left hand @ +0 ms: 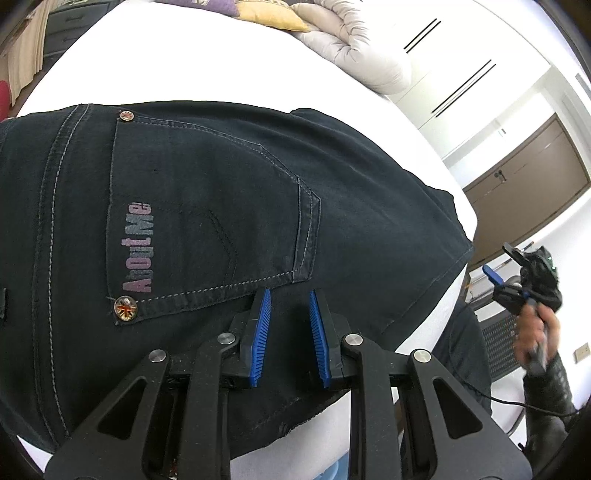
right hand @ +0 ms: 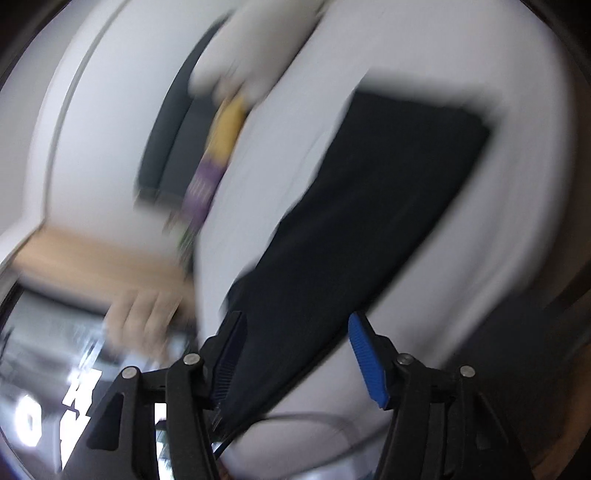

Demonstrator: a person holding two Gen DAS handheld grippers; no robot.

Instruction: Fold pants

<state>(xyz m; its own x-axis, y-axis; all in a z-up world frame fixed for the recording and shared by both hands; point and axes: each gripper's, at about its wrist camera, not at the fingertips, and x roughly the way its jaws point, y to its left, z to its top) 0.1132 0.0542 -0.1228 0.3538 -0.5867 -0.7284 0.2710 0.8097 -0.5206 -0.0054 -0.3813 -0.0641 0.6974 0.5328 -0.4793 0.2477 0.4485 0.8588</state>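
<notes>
Left tongs (left hand: 290, 295) sit over the dark pants (left hand: 207, 206), pads narrowly apart with cloth bunched between them; whether they pinch it is unclear. Those pants lie folded on the white bed (left hand: 221, 62), cut off at left. Right tongs (right hand: 297, 325) gape, empty; that view is badly blurred.

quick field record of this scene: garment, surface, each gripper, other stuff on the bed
garment: dark pants, lying on the bed, back pocket with lettering facing up
surface: white bed sheet
left gripper: over the pants near the pocket, jaws slightly apart, pads not visibly pinching cloth
right gripper: jaws apart, nothing between the pads, view blurred
other: pale duvet, yellow pillow
</notes>
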